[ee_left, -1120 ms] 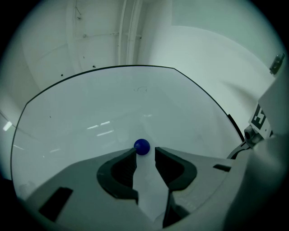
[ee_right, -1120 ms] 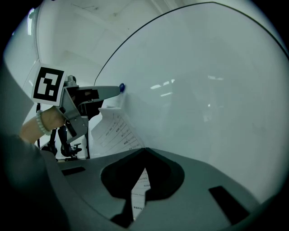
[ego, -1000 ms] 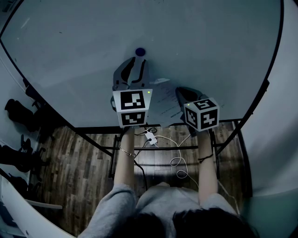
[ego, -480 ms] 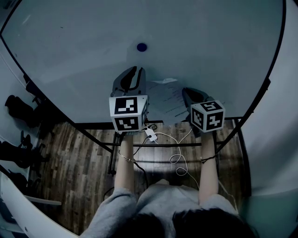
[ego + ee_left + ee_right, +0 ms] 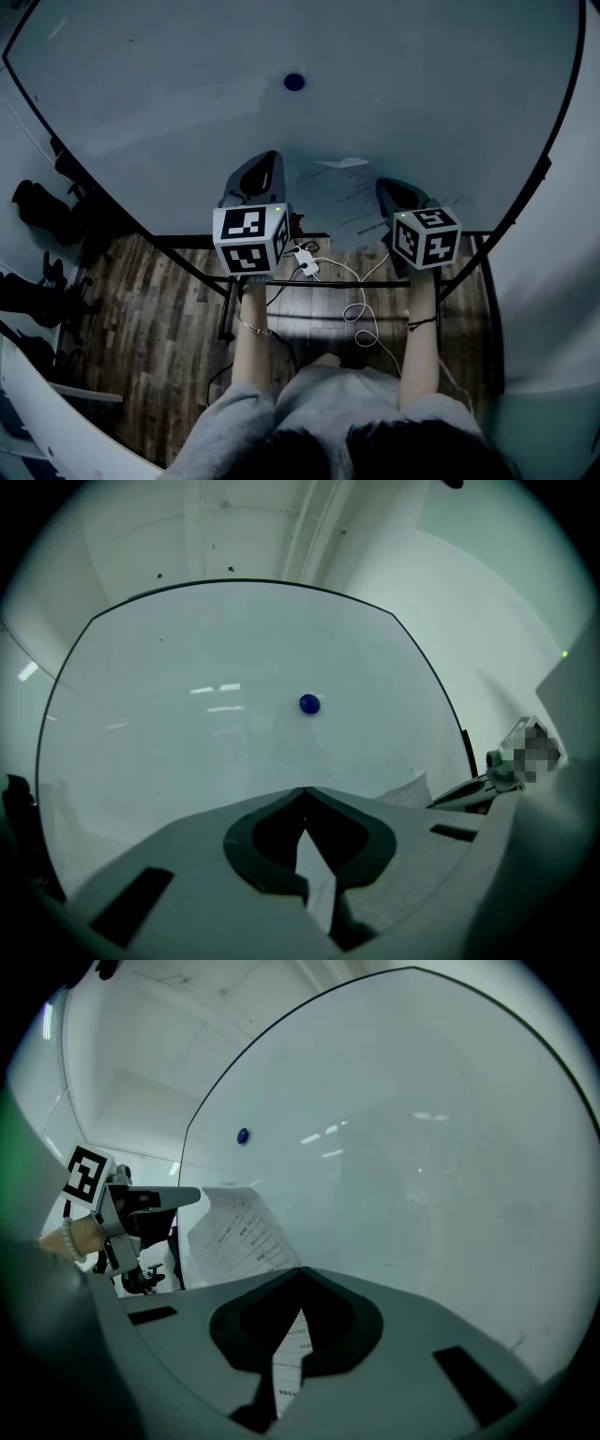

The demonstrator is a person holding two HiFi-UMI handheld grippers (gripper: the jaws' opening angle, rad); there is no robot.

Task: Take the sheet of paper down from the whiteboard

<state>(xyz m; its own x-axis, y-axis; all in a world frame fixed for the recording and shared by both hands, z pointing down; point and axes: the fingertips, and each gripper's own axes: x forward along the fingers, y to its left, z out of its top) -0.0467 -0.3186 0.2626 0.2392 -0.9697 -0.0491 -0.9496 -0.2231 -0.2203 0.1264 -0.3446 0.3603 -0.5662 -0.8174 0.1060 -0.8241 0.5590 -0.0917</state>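
The printed sheet of paper [image 5: 352, 197] hangs loose in front of the whiteboard [image 5: 169, 84], its top edge curled. My right gripper [image 5: 391, 190] is shut on the sheet's right side; printed lines [image 5: 286, 1344] show between its jaws in the right gripper view. A blue magnet [image 5: 294, 82] stays on the board above, clear of the sheet. My left gripper [image 5: 264, 161] is just left of the sheet, and its jaws have just been closing. Its tips [image 5: 305, 789] now meet with nothing seen pinched. The sheet's corner [image 5: 412, 789] shows to their right.
The whiteboard's dark frame [image 5: 234, 239] runs along the bottom on a metal stand. White cables [image 5: 361, 309] hang over the wooden floor [image 5: 150, 319]. Dark chair bases [image 5: 37, 216] stand at the far left.
My left gripper has dropped away from the blue magnet, and its jaws went from wide open to shut. The right gripper sank a little with the sheet.
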